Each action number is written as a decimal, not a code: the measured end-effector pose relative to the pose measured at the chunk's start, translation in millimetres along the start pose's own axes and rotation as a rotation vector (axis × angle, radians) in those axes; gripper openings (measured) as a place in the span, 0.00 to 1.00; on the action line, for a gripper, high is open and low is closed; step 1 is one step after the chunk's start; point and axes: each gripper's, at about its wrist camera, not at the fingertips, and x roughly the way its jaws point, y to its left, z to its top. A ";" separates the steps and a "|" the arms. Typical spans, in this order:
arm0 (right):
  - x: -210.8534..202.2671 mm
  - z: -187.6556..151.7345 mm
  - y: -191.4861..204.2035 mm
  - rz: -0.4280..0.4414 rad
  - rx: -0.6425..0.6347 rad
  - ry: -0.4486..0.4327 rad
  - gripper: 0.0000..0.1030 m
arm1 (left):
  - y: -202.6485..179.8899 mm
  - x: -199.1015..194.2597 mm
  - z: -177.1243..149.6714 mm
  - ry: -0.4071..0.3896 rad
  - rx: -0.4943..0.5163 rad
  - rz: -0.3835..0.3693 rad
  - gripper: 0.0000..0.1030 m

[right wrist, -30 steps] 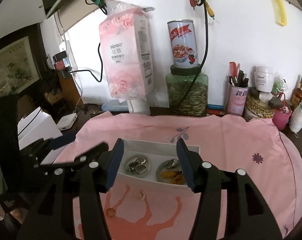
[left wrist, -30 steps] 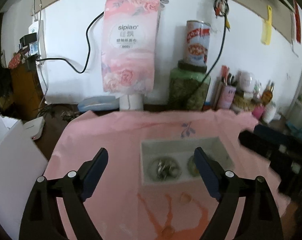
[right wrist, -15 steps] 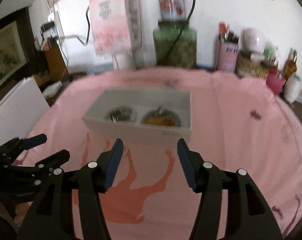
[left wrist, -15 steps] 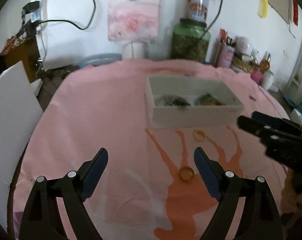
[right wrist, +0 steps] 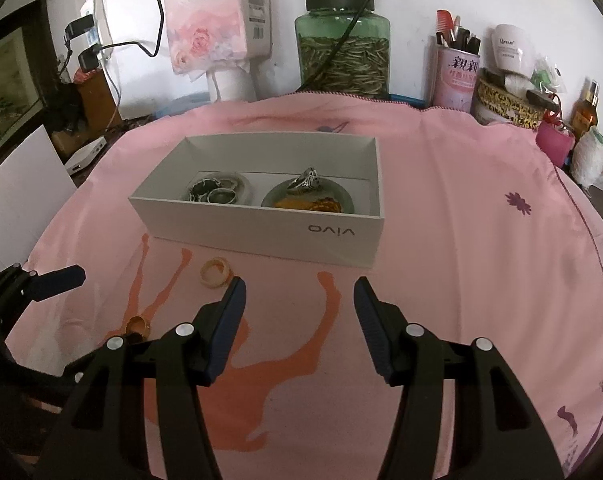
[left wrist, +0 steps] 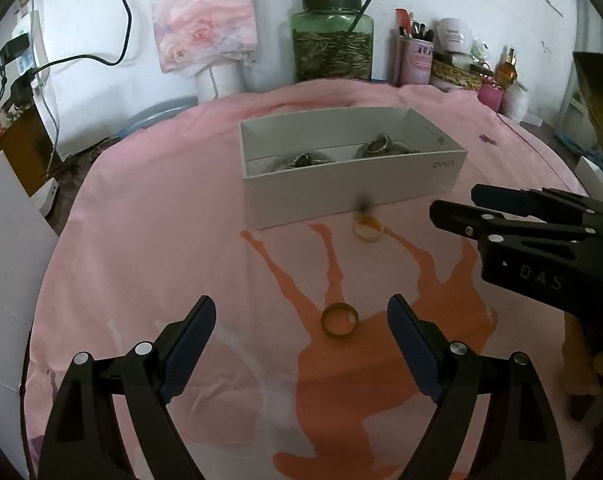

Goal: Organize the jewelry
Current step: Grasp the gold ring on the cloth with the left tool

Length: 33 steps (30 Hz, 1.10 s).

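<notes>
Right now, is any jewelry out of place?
Yes. Two rings lie loose on the pink cloth outside the box: a pale ring by its front wall, a gold ring nearer, between the open left tongs.

Two rings lie loose on the pink cloth (right wrist: 441,200): one cream ring (right wrist: 215,273) and one amber ring (left wrist: 340,320). One white box (right wrist: 269,228) holds two small dishes, a pale dish (right wrist: 243,184) and a green dish (right wrist: 347,196). Two grippers show, the left gripper (left wrist: 301,316) and the right gripper (right wrist: 299,300).
</notes>
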 end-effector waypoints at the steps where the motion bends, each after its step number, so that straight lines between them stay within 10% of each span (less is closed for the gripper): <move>1: 0.0 0.1 0.0 0.001 0.000 0.000 0.52 | -0.4 0.3 -0.2 0.001 0.003 0.000 0.83; 18: 3.7 -2.7 8.1 0.027 -0.028 0.009 0.52 | 0.7 0.9 0.3 0.013 -0.003 -0.049 0.81; 28: 13.9 0.2 31.6 0.080 -0.112 0.037 0.52 | -5.7 8.2 -2.0 0.071 0.013 -0.164 0.36; 33: 21.9 5.2 43.9 0.086 -0.167 0.049 0.52 | -4.5 10.2 -1.8 0.072 0.015 -0.168 0.30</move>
